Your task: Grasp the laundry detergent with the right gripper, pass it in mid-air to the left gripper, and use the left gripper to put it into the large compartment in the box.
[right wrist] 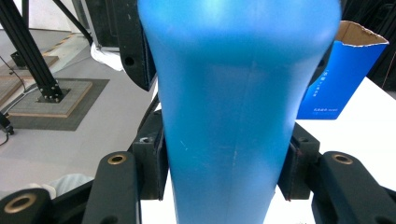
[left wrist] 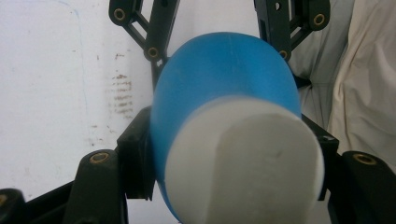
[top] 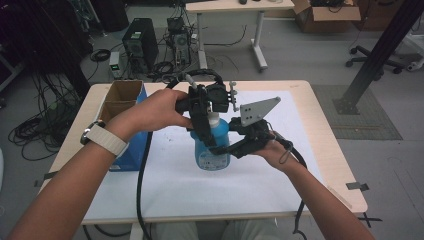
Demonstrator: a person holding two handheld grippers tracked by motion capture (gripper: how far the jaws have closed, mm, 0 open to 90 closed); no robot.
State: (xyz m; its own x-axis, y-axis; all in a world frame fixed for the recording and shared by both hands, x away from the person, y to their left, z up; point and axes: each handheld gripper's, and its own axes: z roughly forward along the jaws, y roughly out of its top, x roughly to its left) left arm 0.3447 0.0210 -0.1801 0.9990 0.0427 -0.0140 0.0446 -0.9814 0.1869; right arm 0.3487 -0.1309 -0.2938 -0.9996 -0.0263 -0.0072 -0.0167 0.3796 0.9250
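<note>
- A blue plastic bottle with a white cap stands upright near the middle of the pale wooden surface, on a white paper sheet that covers most of it.
- The left claw comes down from above, its jaws clenched on the white cap and the bottle's shoulder; in the left gripper view the pads press on both sides just below the cap.
- The right claw comes in from the bottle's right side, low down, and grips the blue body; in the right gripper view its pads bear on both flanks of the bottle.
- The two claws are close together on the one bottle, the left above the right, the grey three-cornered plate of the right one standing just beside the left claw's frame.
- An open blue cardboard box stands at the left edge of the surface, near the bottle but apart from it, under the person's left wrist.
- To the bottle's right and towards the near edge, the white sheet lies bare, giving free room on those sides.
- The far edge is close behind the left claw, with grey floor beyond.
</note>
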